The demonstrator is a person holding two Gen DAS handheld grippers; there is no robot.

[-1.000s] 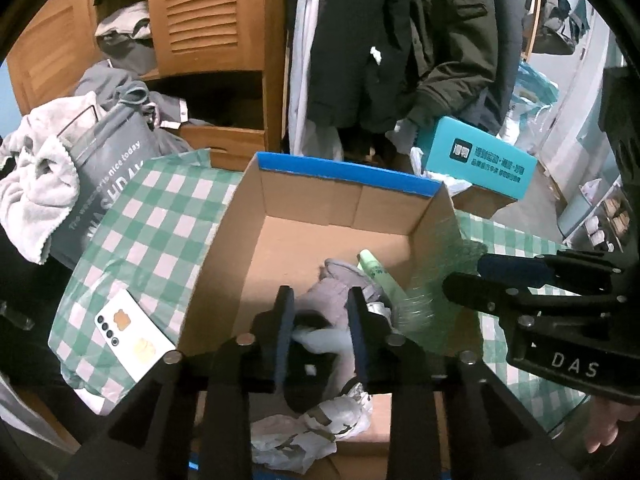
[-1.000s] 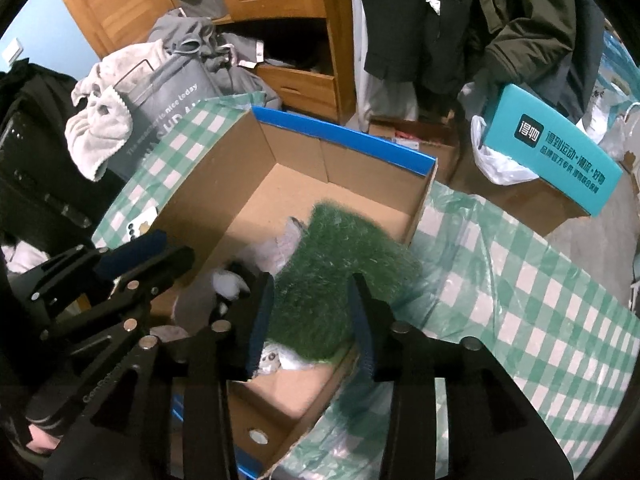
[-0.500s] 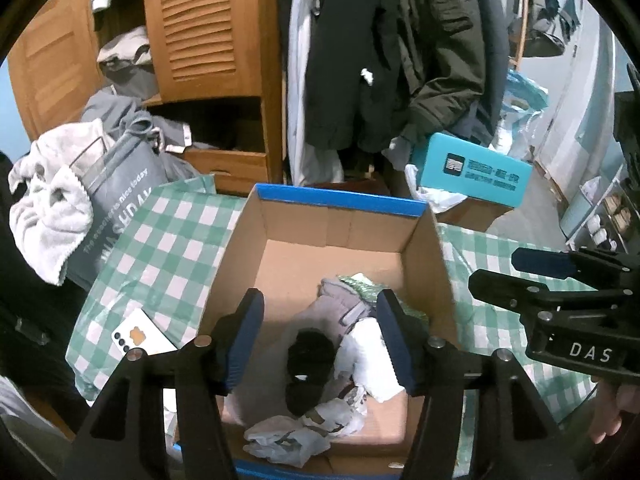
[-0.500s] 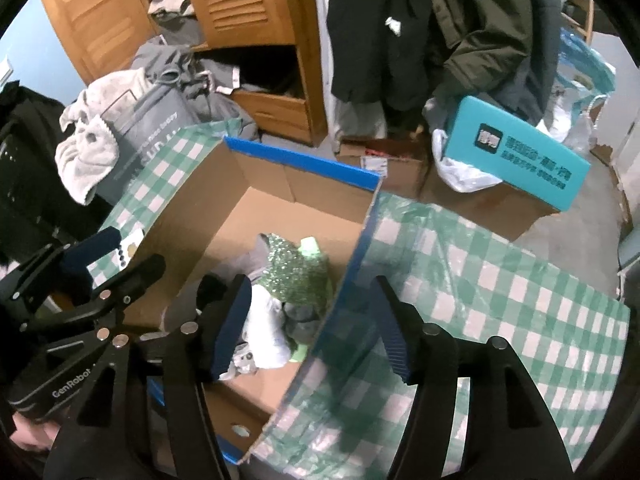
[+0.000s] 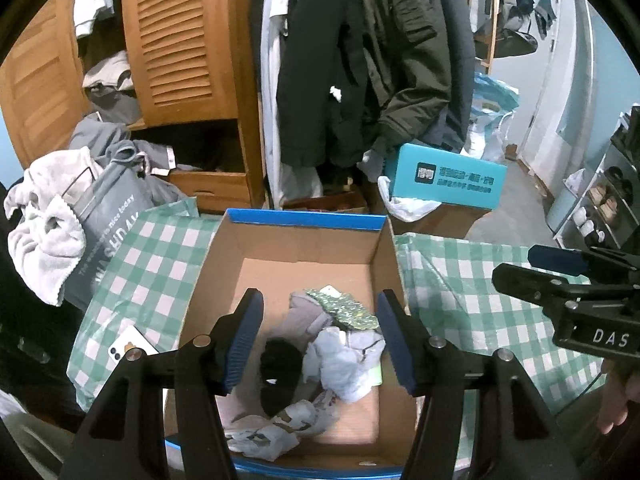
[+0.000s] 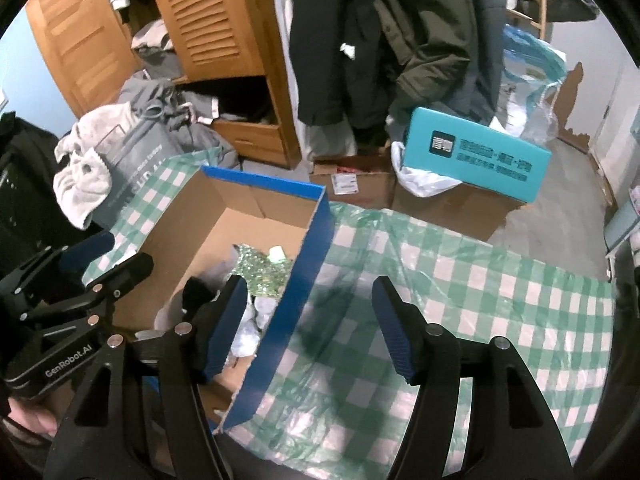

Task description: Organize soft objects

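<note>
An open cardboard box (image 5: pixel 304 248) with a blue rim stands on a green checked tablecloth (image 5: pixel 472 296). In it lie several soft things: a green sparkly cloth (image 5: pixel 344 310), a grey garment (image 5: pixel 304 320), a white sock (image 5: pixel 344 364), a black sock (image 5: pixel 280 372) and a patterned cloth (image 5: pixel 272 428). My left gripper (image 5: pixel 320 340) is open and empty above the box. My right gripper (image 6: pixel 308 328) is open and empty, above the box's right wall (image 6: pixel 296 292) and the tablecloth (image 6: pixel 460 292). The green cloth (image 6: pixel 260 272) also shows in the right wrist view.
A white phone (image 5: pixel 130 346) lies on the cloth left of the box. A grey bag (image 5: pixel 108 216) with a towel (image 5: pixel 44 224) stands at the left. Behind are a wooden wardrobe (image 5: pixel 188 40), hanging coats (image 5: pixel 360 60) and a teal box (image 5: pixel 444 178).
Both grippers opened, let their soft items fall into the box, and pulled back and up. The green cloth and white sock now lie in the box.
</note>
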